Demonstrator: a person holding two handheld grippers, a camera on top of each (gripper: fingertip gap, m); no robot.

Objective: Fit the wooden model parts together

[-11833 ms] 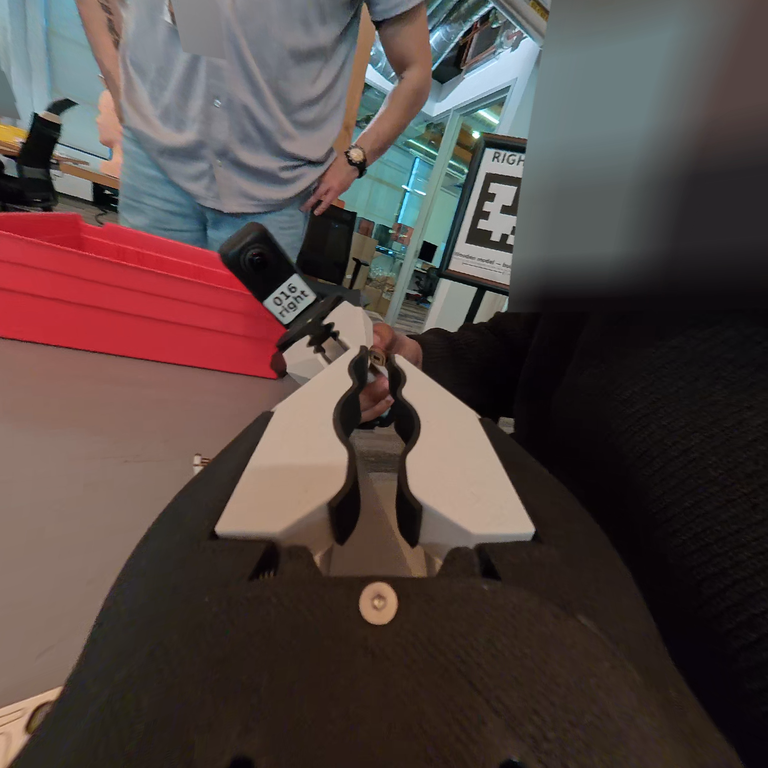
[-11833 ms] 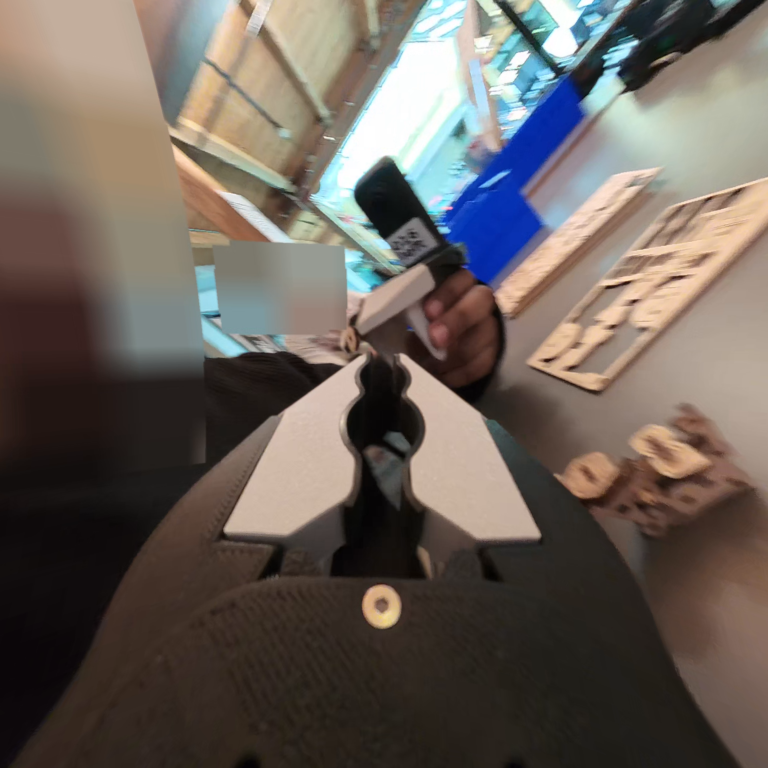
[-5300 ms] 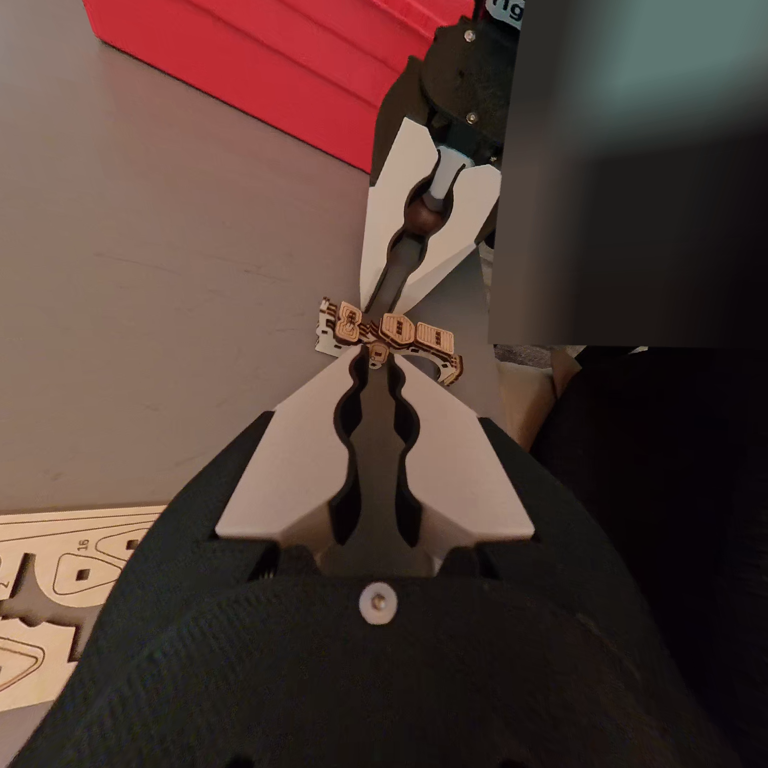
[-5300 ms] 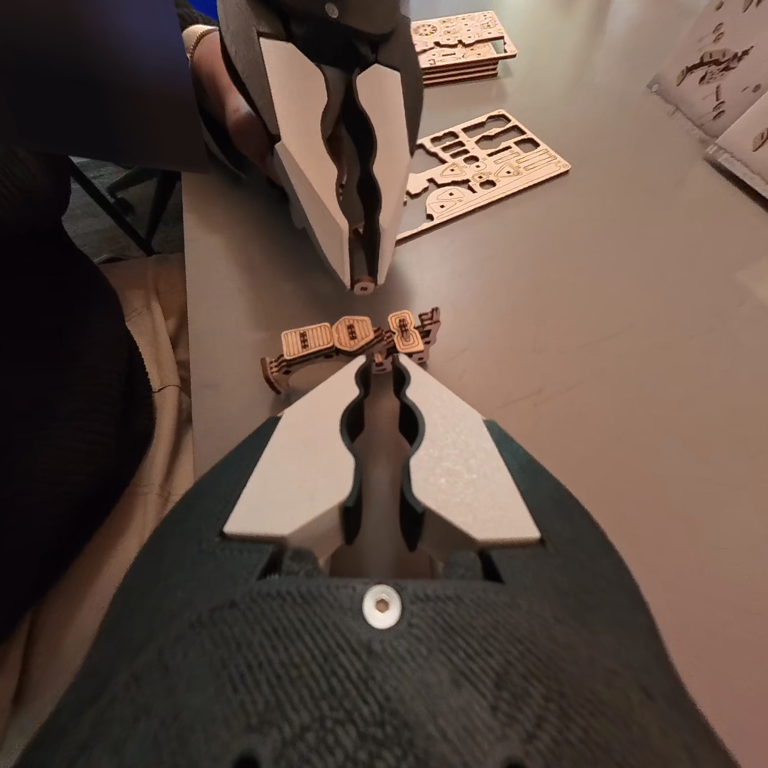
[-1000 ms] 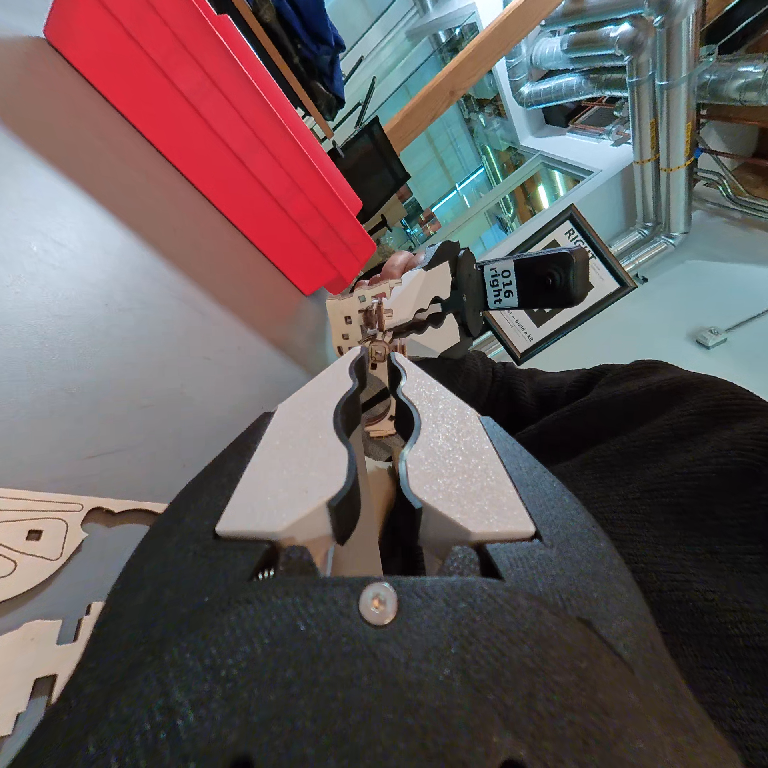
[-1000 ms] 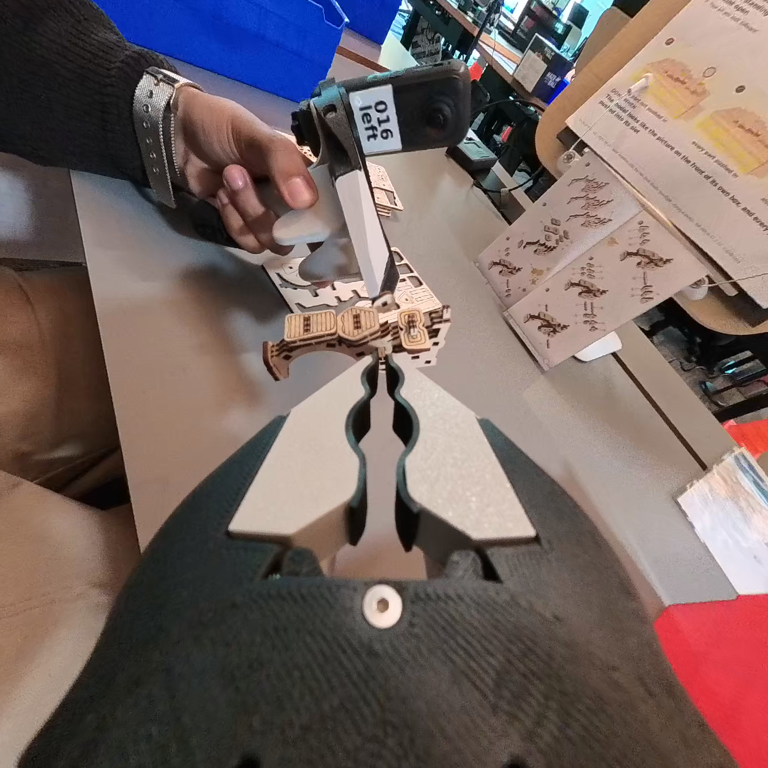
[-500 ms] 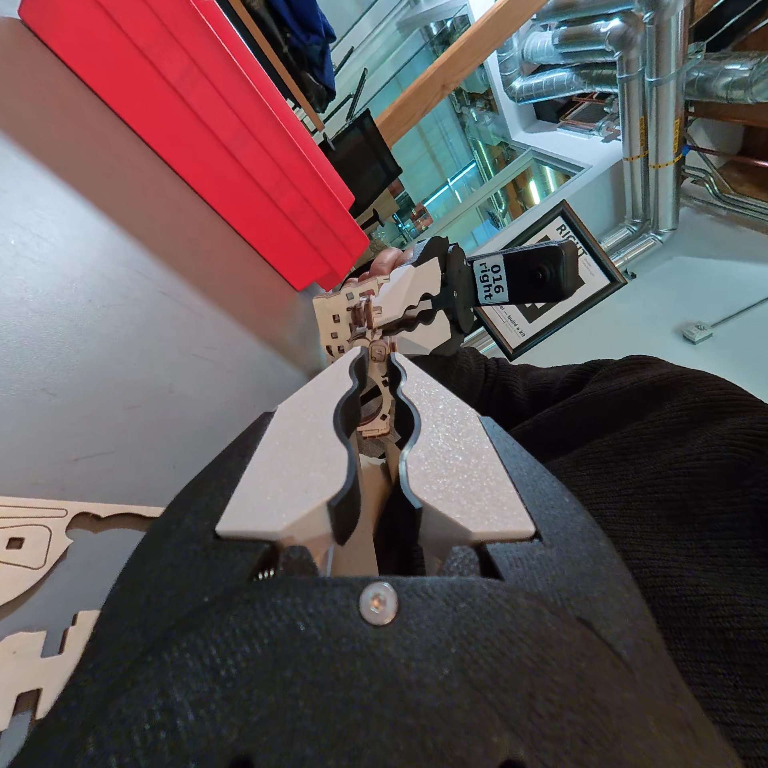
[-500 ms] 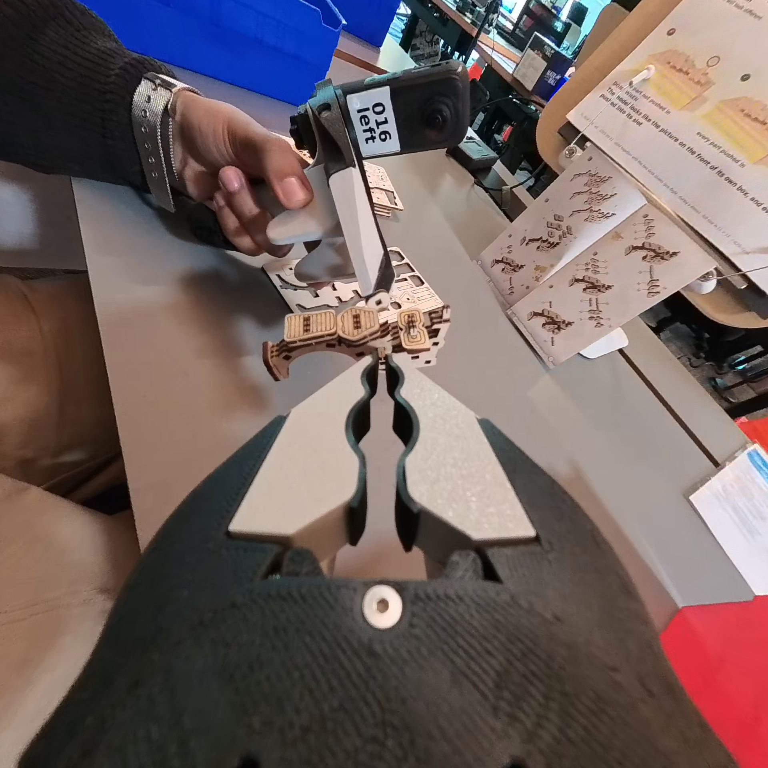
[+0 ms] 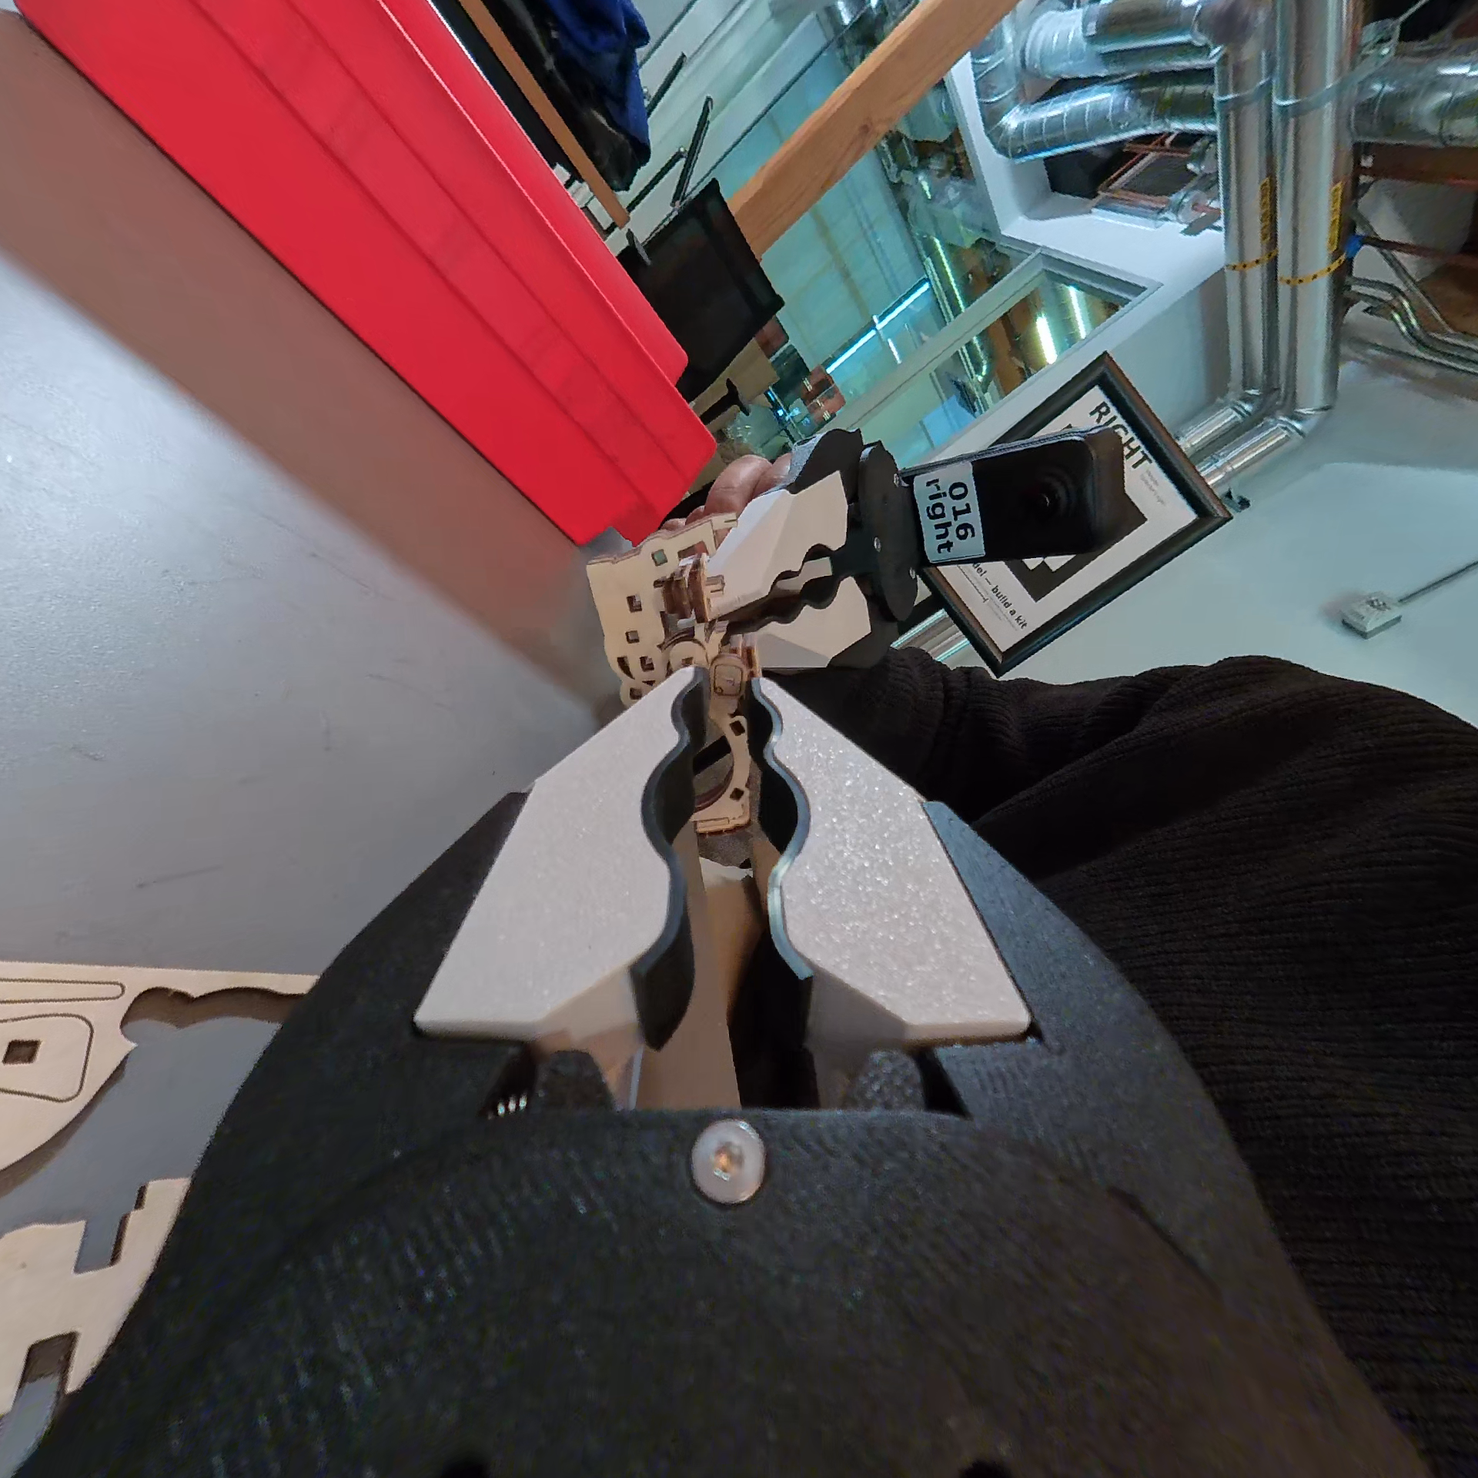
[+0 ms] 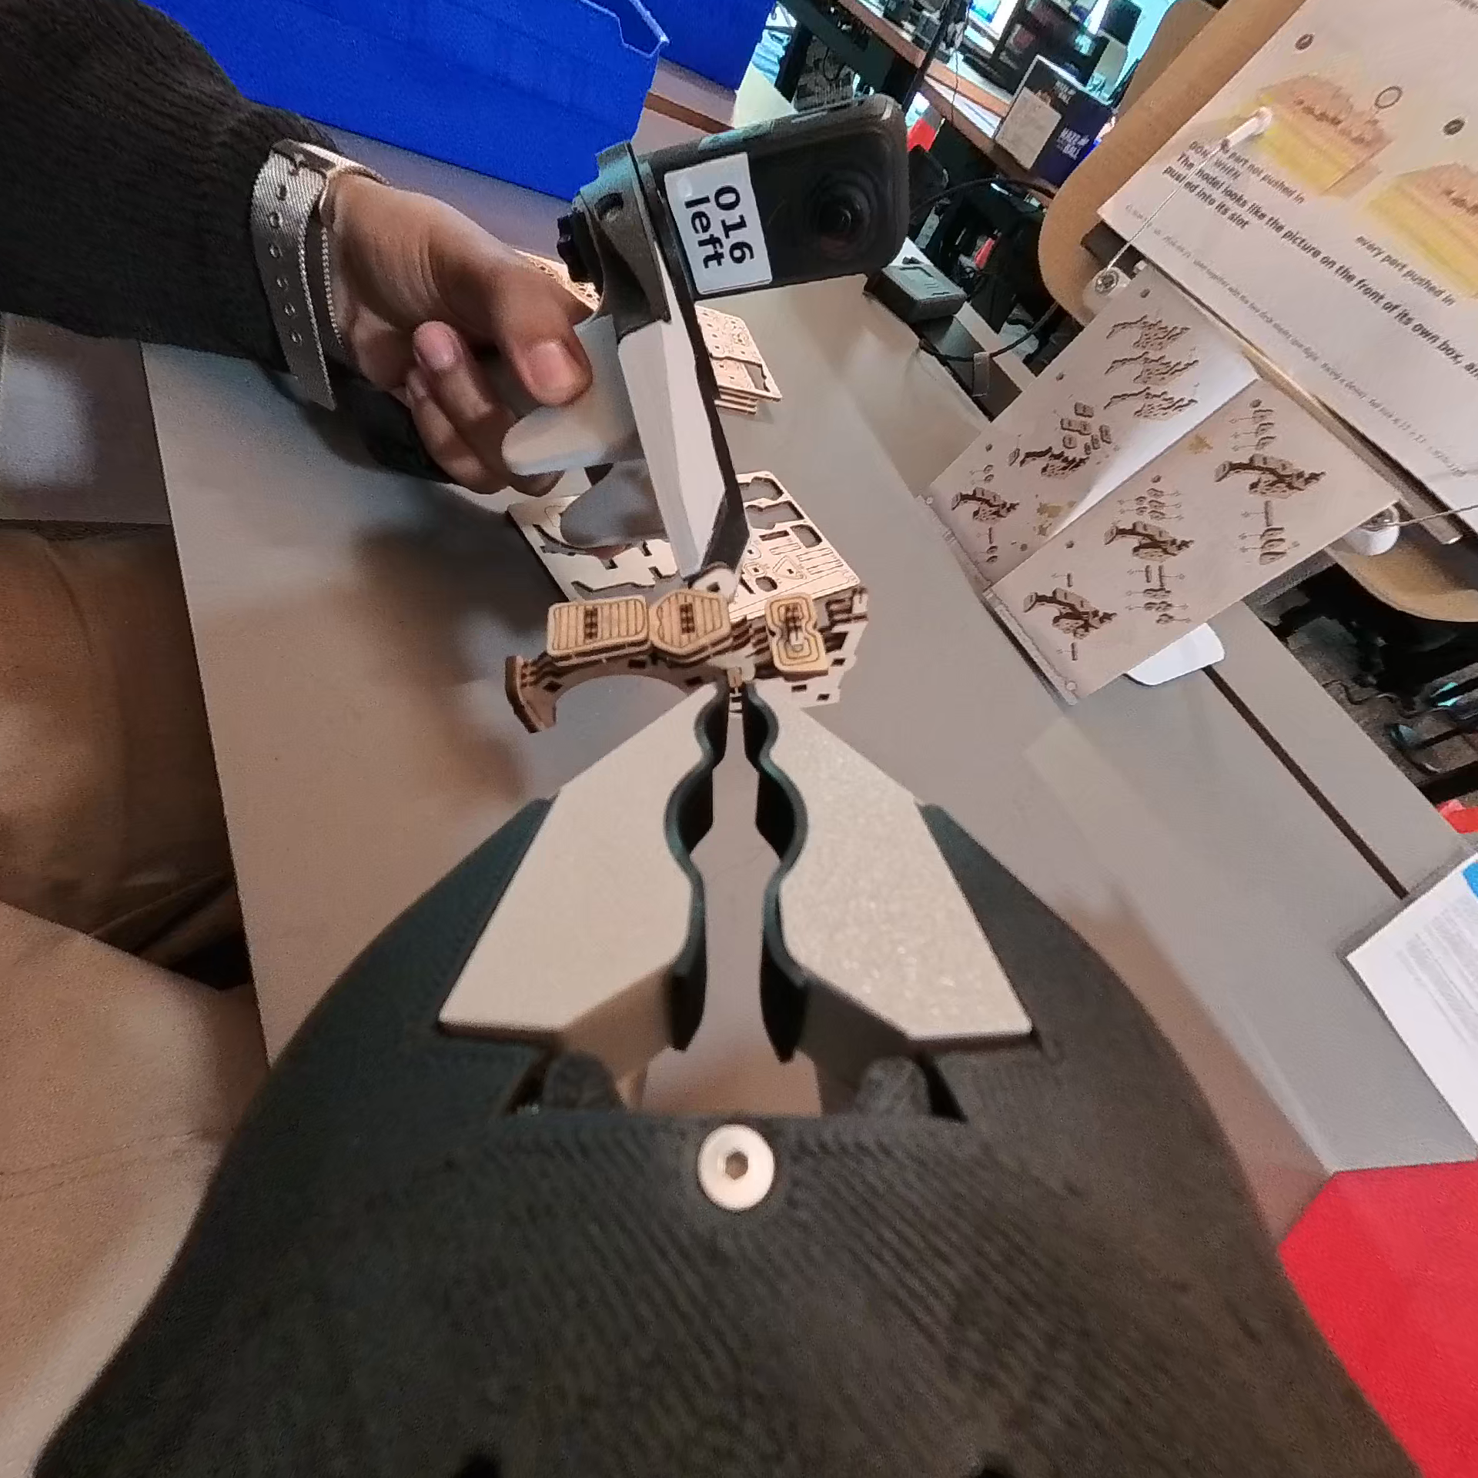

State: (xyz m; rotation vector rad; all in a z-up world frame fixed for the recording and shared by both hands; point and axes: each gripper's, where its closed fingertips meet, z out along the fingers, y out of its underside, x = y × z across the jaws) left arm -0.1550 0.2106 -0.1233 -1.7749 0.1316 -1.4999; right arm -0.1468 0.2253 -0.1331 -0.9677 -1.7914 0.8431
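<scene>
Two hand-held grippers meet above a grey table (image 10: 336,640), both held off its surface. The right gripper (image 10: 734,694) is closed on a half-built wooden model (image 10: 688,640), pinching a thin tab on the model's near edge. The model hangs in the air, long and layered, with three slotted plates along its top and a curved end at the left.

The left gripper (image 10: 712,572) comes down from the far side, held by a hand (image 10: 448,320) with a grey strap at the wrist. Its tips are closed on a small wooden piece (image 9: 726,680) that touches the model's top. In the left wrist view the piece stands upright between the tips, right beside the model (image 9: 640,616).

Each gripper carries a black camera with a white sticker bearing printed writing. Cut-out wooden sheets (image 10: 768,544) lie flat on the table beyond the model. At the right, printed instruction sheets (image 10: 1136,512) with small diagrams lean on a board. A red bin (image 9: 384,240) sits far on the table, and blue bins (image 10: 448,80) at the other end. A framed sign (image 9: 1120,528) with a black-and-white square marker stands behind.
</scene>
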